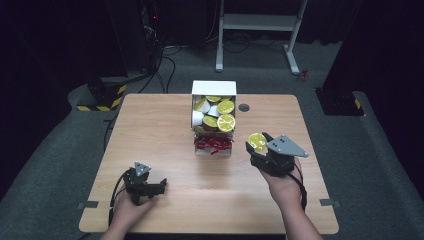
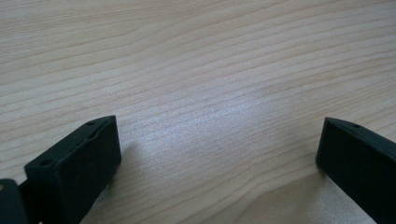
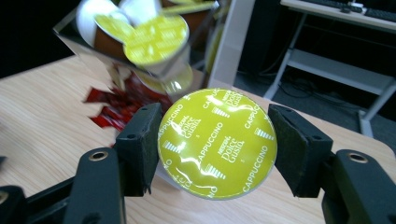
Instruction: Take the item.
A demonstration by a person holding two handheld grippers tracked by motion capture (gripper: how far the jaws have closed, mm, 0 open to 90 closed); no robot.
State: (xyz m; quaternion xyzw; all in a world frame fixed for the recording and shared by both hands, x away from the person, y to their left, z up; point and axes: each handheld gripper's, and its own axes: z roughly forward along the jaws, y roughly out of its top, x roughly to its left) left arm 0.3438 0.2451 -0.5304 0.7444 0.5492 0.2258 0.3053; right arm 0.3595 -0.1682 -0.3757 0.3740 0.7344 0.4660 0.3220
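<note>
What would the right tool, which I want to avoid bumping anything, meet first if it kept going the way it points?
Probably the capsule holder: the right tool, gripping a yellow-lidded capsule, points toward it, though depth is unclear.

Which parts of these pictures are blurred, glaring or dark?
In the right gripper view, the round yellow-green foil-lidded capsule is sharp with white glare streaks, while the shiny capsule holder behind is blurred. In the left gripper view, a soft sheen lies on the pale wooden table. In the high view, the room around the table is dark.
</note>
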